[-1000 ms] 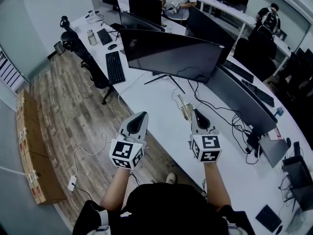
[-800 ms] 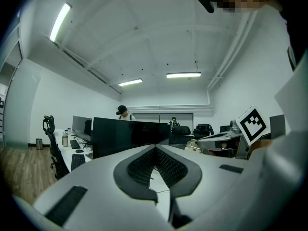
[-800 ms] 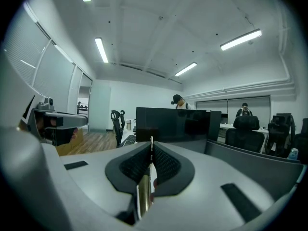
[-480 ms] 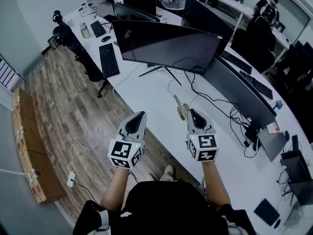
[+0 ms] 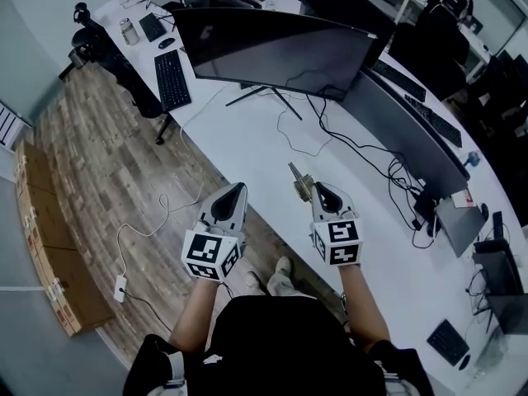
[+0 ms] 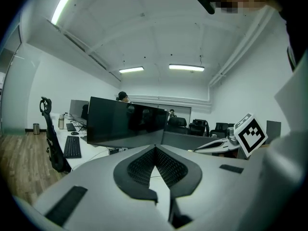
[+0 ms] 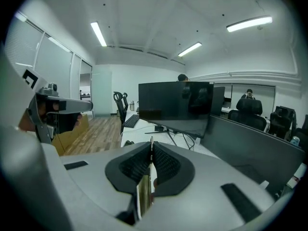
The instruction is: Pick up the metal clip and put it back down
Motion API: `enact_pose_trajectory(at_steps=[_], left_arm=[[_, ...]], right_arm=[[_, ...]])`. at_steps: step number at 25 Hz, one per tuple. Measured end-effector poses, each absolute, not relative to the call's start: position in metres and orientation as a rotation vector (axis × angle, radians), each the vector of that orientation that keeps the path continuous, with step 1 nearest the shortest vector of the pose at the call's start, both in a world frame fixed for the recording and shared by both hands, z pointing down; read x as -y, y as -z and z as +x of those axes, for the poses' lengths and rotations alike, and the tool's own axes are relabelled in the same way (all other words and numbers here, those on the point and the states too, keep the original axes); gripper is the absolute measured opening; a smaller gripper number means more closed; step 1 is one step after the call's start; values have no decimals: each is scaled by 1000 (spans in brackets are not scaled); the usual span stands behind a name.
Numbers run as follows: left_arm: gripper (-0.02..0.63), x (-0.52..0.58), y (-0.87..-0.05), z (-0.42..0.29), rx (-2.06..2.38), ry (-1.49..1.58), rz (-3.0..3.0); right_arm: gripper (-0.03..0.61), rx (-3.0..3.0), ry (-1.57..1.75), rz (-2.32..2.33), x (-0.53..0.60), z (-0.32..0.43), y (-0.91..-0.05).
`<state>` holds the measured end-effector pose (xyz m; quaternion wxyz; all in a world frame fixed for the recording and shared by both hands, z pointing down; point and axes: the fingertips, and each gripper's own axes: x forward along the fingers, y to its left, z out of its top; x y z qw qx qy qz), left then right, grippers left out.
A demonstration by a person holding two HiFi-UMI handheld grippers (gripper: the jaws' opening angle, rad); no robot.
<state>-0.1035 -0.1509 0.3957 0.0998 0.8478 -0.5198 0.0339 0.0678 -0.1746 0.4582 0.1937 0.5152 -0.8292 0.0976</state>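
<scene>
Head view: monitor (image 5: 280, 52), cables (image 5: 394, 190) beyond held metal clip (image 5: 299, 181).

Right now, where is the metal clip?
Head view, right of centre: the right gripper pinches the metal clip in its jaws, over the white desk.

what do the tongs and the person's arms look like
The left tongs and right tongs are pale grey tapering shells with black ribbed pads. Each carries a white cube printed with black square markers. The person wears a black top; the forearms are bare.
</scene>
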Motion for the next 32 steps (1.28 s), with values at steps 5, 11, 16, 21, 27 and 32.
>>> enact_pose_trajectory(at_steps=[5,11,16,21,27,32], left_arm=[[12,149,-422,-93,1486,-151,2478],[12,149,-444,-82,1442,-196,2460],[12,151,-463,-77,1401,-247,2446],[12,152,-484,-78,1385,-284,2414],[12,154,-505,-75,1363,-334,2386],[12,155,-515,-74,1351,-363,2372]], right_arm=[[29,2264,-345,1400,168,73,-499],[29,2222,-387,1319,161,72,-540],[29,2180,-401,1276,157,72,-570],[29,2140,-403,1205,152,74,-600],[29,2075,-363,1152,159,91,-630],[29,2045,-345,1136,168,100,-646]])
